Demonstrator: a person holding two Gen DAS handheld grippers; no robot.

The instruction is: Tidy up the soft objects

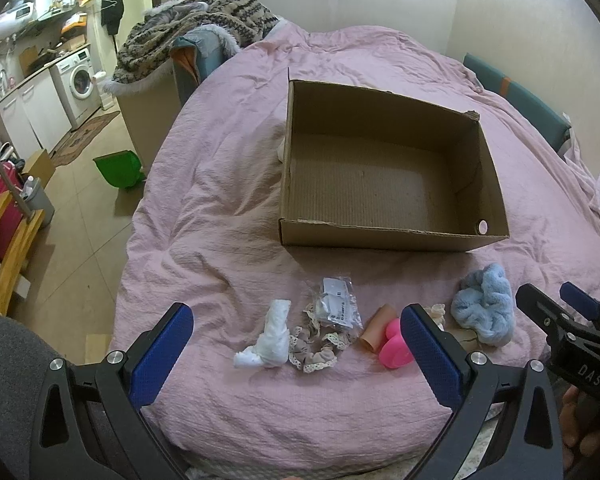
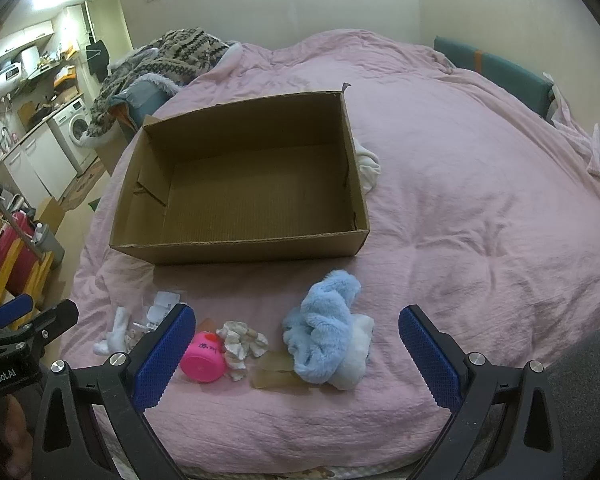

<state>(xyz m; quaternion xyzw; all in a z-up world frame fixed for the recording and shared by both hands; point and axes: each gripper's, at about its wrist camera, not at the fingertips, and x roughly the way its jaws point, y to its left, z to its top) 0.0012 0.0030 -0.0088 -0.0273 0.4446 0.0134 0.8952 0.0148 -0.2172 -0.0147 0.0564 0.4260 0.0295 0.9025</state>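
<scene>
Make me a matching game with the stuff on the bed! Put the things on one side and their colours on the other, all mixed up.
Things:
1. fluffy cloth
2. cardboard box
3. round cup
4. rolled sock

Colours:
A. white
B. bright pink
C. light blue
D. brown

Pairs: 1-C, 2-D, 3-B, 4-A
</scene>
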